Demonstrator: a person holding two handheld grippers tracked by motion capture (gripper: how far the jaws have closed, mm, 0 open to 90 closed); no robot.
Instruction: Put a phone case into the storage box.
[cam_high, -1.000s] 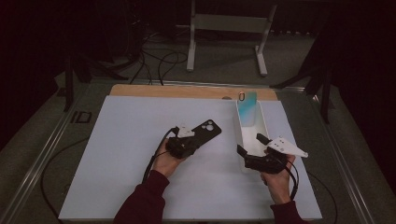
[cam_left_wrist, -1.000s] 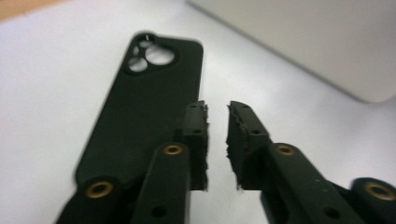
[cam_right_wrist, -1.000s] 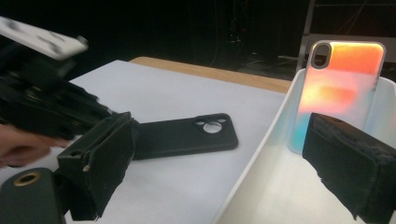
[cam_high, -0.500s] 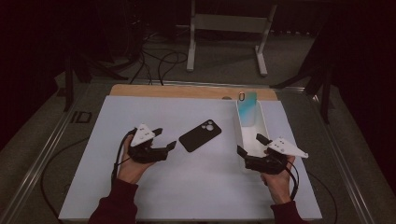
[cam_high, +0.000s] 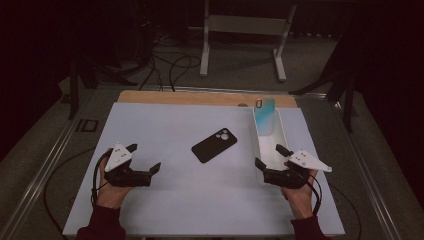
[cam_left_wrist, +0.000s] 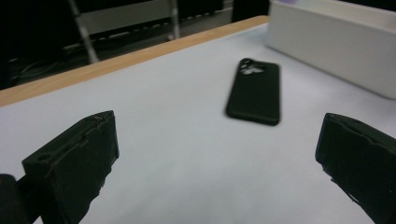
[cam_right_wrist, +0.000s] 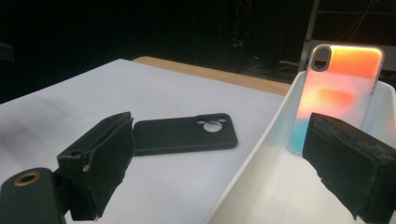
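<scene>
A black phone case (cam_high: 214, 145) (cam_left_wrist: 254, 91) (cam_right_wrist: 184, 133) lies flat, camera hole up, in the middle of the white mat (cam_high: 165, 120). My left gripper (cam_high: 145, 156) (cam_left_wrist: 217, 116) hovers near the mat's front left, well apart from the case. Its jaws have just been opening and stand wide with nothing between them. To the right, an iridescent phone case (cam_high: 264, 116) (cam_right_wrist: 338, 88) stands upright at the far end of a long white tray (cam_high: 281, 142) (cam_right_wrist: 261, 154). My right gripper (cam_high: 268, 155) (cam_right_wrist: 218, 119) is open at the tray's near end, holding nothing.
A wooden strip (cam_high: 200, 97) runs along the mat's far edge. Beyond the table stand a metal frame (cam_high: 240, 30) and loose cables (cam_high: 170, 65) on the dark floor. A metal rail (cam_high: 55, 150) borders the table's left side.
My left gripper let go of the black case, opened, and drew back to the left and toward the front edge. The case stays in the middle. The right hand has not moved.
</scene>
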